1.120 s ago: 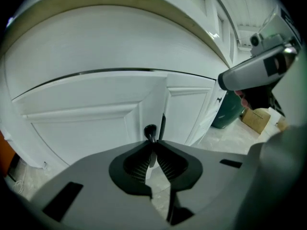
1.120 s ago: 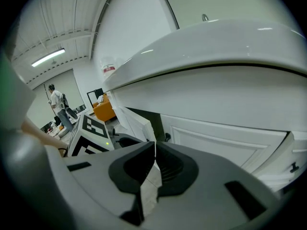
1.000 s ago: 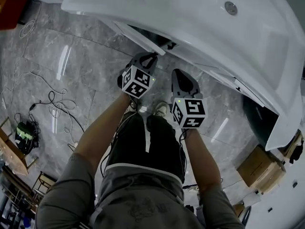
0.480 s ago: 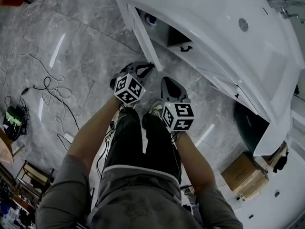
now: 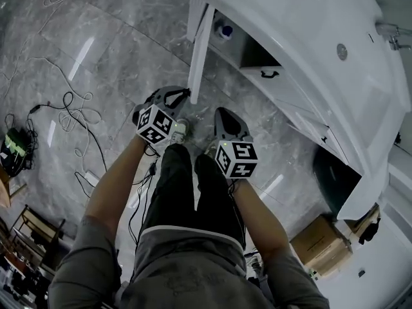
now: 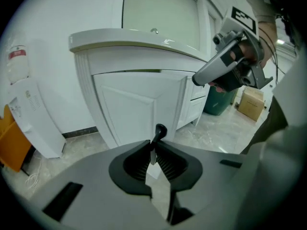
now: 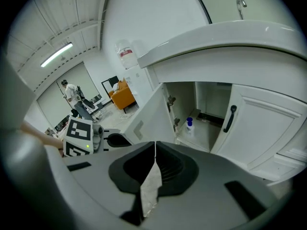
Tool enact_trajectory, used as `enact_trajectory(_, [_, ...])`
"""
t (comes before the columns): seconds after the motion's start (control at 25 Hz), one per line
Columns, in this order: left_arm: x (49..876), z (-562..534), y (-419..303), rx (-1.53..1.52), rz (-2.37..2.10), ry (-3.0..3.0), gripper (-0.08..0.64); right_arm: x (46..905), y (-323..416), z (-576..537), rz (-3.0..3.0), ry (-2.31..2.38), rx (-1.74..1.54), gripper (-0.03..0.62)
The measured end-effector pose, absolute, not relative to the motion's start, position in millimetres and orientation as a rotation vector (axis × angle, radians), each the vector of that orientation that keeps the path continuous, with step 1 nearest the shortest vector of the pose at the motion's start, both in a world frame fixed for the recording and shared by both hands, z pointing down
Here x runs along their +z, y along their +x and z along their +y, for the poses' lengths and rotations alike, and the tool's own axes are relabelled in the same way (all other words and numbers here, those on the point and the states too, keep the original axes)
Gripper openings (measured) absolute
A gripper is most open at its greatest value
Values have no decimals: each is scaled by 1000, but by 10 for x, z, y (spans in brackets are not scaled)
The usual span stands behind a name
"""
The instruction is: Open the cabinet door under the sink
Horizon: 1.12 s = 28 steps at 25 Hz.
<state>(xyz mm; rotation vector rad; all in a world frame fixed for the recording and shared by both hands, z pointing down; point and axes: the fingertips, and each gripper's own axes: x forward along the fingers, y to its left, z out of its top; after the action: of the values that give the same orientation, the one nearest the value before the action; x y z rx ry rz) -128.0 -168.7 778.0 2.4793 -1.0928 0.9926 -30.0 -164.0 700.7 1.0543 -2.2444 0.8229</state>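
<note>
White cabinet door (image 5: 199,51) under sink (image 5: 302,24) stands wide open, edge-on, sticking out from sink front. L gripper (image 5: 183,93) clamped narrow on door's black handle (image 6: 159,130). R gripper (image 5: 226,115) jaws together, empty, further from sink than the door. Bottle (image 7: 190,124) inside cabinet, below sink.

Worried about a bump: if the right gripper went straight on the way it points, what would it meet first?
Most likely the inside face of the open cabinet door, near its hinges; the right gripper points about there, though depth is hard to judge.
</note>
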Motion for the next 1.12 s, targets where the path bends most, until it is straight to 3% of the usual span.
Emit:
enact_trajectory(0.56, [8021,-1661,-3022,910,-1519,2097,43,7031,-693,-1465,-2289,917,829,29])
enact_trajectory(1.12, [7406,-1654,-3041,860,-1564,2136,38,6769,-625,-1524,-2288,917,786,29])
